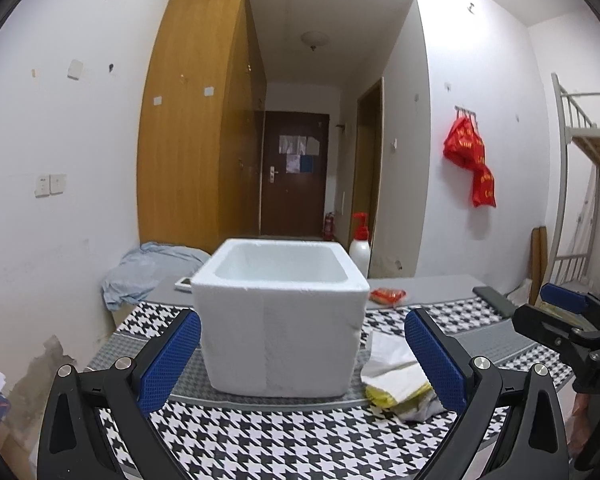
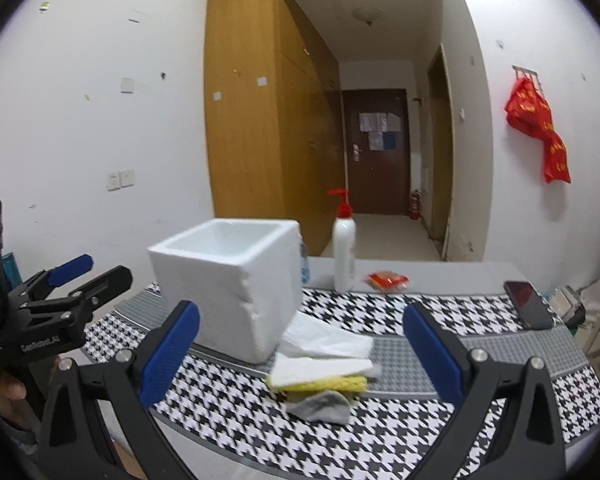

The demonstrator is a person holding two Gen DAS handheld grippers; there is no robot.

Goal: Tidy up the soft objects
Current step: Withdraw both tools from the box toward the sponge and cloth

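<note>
Opening step — nothing is yet grasped. Both the left tool [image 1: 302,354] and the right tool [image 2: 300,346] are held spread and empty. The soft pile [image 2: 324,372] lies just beside the foam box [image 2: 228,280]; descent onto it is judged next.

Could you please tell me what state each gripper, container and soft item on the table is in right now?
Left gripper: open, holding nothing.
Right gripper: open, holding nothing.
White square foam box: upright, lidless, visible inside looks empty.
White tissue sheets: loose, piled beside the box.
Yellow sponge cloth: flat, under the tissues.
Small grey sock: crumpled at the pile's near edge.
White pump bottle with red top: upright, capped.
</note>
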